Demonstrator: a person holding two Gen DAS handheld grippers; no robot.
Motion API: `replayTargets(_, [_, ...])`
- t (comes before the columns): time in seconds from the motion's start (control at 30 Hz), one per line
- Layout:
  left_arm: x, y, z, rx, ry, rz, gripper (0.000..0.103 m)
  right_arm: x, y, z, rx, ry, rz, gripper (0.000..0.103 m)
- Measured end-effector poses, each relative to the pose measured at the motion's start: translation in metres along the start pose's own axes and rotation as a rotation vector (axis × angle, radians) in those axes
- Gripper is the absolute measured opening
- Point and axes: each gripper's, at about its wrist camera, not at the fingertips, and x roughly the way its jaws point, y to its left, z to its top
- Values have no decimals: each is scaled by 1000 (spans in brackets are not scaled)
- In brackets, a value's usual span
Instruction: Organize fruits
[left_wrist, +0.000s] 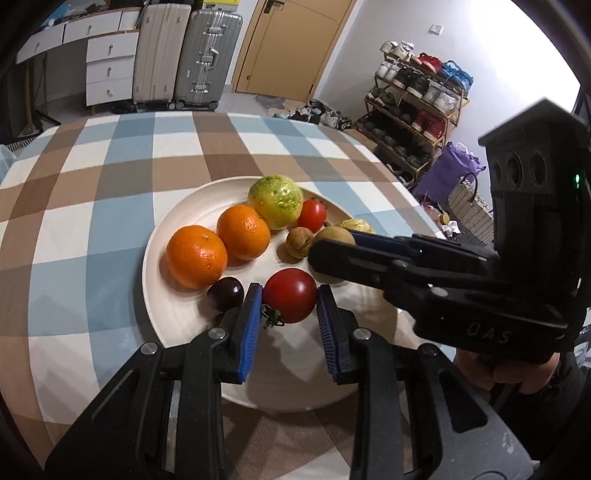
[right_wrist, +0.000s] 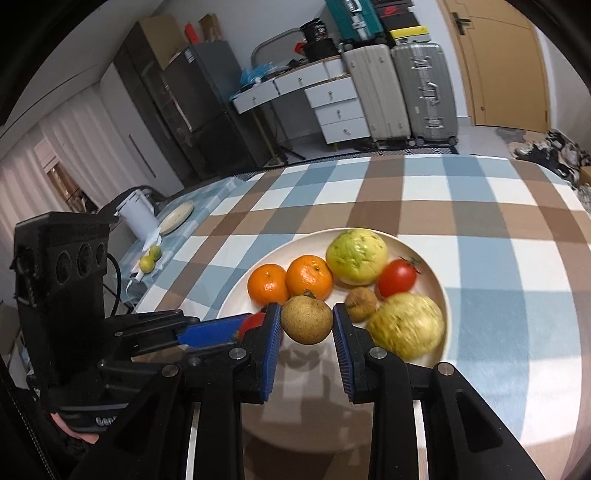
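Observation:
A white plate (left_wrist: 173, 317) (right_wrist: 441, 288) on the checked tablecloth holds two oranges (left_wrist: 195, 256) (right_wrist: 267, 284), a green guava (left_wrist: 275, 201) (right_wrist: 356, 256), a small tomato (left_wrist: 312, 214) (right_wrist: 397, 277), a small brown fruit (left_wrist: 299, 242) (right_wrist: 360, 302), a dark plum (left_wrist: 225, 293) and a second guava (right_wrist: 406, 325). My left gripper (left_wrist: 288, 291) (right_wrist: 251, 326) is shut on a large red tomato (left_wrist: 290, 299) over the plate's near side. Just to its right, my right gripper (right_wrist: 306, 312) (left_wrist: 332, 247) is shut on a round brown fruit (right_wrist: 306, 321) (left_wrist: 334, 236).
At the table's far left stand a white kettle (right_wrist: 136, 214), a small plate (right_wrist: 177, 218) and two limes (right_wrist: 149, 258). Beyond the table are suitcases (left_wrist: 184, 55), a white drawer unit (left_wrist: 109, 70) and a shoe rack (left_wrist: 413, 110). Bare tablecloth surrounds the plate.

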Motion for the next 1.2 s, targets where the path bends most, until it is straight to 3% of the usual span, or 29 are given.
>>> replayTargets(0.6, [15,7,-1,8,13,11,27,30,-4,8,19,42,-10,29])
replayTargets(0.7, [14,5,-1,13,11,16,29,25,-3,8,18,23,-5,45])
replayTargets(0.83, [8,4,-1,6,7,33,44,9,-5,10,23,-30,-12,69])
replayTargets(1.0, [-15,6,-3,-38,-34,64,63,-21,-7,9,50,-95,-18,76])
replayTargets(1.07, [-26,5,-4,-47,-56,74,69,-35,-6,6,58,-127,-22,83])
replayTargets(1.2, [-49,-7,-8,-29,-85,105,75,-60,2,-2,50,-179,-40,87])
